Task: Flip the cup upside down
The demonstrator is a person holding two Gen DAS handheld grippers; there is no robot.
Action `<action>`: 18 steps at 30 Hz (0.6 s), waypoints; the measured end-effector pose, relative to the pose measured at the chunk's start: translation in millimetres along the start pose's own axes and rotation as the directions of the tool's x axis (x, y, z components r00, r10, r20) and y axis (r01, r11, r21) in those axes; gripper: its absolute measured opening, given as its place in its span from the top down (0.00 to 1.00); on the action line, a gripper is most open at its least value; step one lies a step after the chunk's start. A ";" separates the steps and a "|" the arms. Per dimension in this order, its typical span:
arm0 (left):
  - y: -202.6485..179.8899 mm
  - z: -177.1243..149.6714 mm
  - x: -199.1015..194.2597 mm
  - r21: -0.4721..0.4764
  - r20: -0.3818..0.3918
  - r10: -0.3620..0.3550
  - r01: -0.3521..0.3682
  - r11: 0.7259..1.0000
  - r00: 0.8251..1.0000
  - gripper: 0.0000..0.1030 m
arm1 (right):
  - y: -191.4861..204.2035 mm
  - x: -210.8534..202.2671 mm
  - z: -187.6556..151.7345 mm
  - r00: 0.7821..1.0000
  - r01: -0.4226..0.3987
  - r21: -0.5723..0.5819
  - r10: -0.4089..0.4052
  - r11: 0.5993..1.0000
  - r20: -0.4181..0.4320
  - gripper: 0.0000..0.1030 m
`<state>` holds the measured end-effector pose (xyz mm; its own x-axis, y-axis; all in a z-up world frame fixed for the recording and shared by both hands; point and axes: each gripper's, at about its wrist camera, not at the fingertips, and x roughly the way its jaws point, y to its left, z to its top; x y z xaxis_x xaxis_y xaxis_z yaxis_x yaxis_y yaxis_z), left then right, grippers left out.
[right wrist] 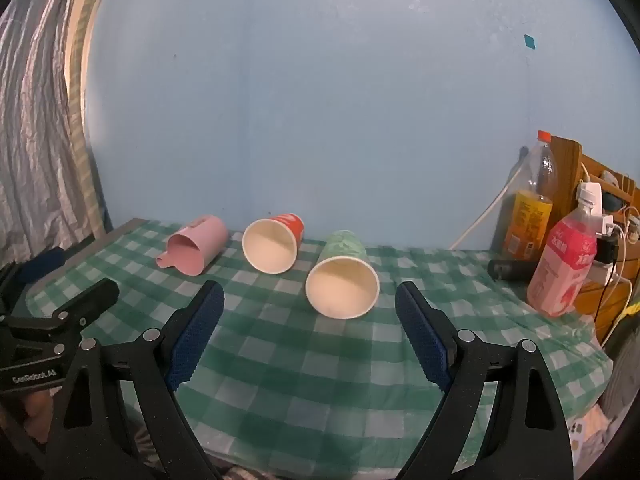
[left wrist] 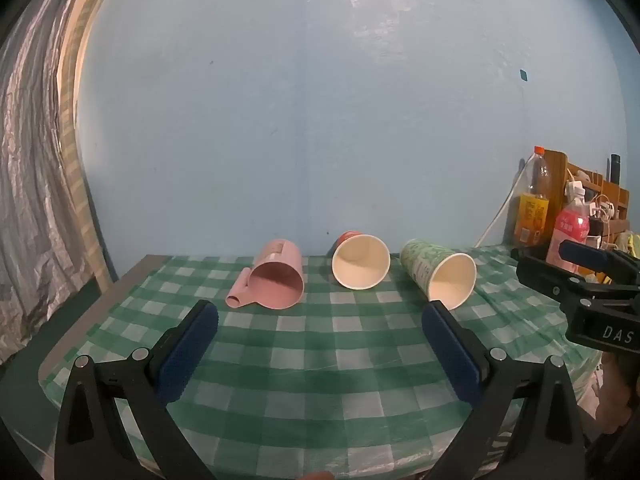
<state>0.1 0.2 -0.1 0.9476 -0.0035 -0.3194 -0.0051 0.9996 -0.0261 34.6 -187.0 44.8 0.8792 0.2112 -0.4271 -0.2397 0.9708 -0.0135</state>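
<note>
- Right gripper (right wrist: 310, 308): fingers spread wide and holding nothing; in the right wrist view the green paper cup (right wrist: 342, 275) lies just past the tips, in the centre of the frame, almost squarely between the two blue pads (right wrist: 196, 336)
- Left gripper (left wrist: 320, 328): fingers likewise spread and empty; in the left wrist view that same cup sits at centre right, just beyond the right-hand pad, off the gripper's centre line
- The green cup lies on its side on the checked tablecloth (right wrist: 320, 380), its long axis running away toward the wall, open mouth facing the fingers
- Judged from this, the right hand is better lined up
- Further out, toward the left of the frame: red paper cup (right wrist: 273, 245), then pink plastic mug (right wrist: 195, 249), both also lying on their sides
</note>
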 end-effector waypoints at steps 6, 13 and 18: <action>-1.4 1.4 -1.6 0.008 0.003 0.000 0.000 1.000 1.000 0.00 | 0.6 1.1 -0.6 1.000 0.002 -0.004 -0.002 1.000 -0.003 0.16; -5.7 2.6 -1.4 0.019 0.012 -0.004 0.004 1.000 1.000 0.00 | 1.4 2.9 -0.9 1.000 0.001 -0.005 -0.001 1.000 -0.010 0.16; -5.7 4.6 -1.1 0.013 0.007 -0.013 0.013 1.000 1.000 0.00 | 1.2 2.1 -0.7 1.000 0.000 -0.003 0.000 1.000 -0.012 0.16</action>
<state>0.6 -5.4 4.8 0.9500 -0.0164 -0.3119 0.0112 0.9998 -0.0182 35.9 -185.5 43.3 0.8744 0.2100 -0.4375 -0.2409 0.9704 -0.0157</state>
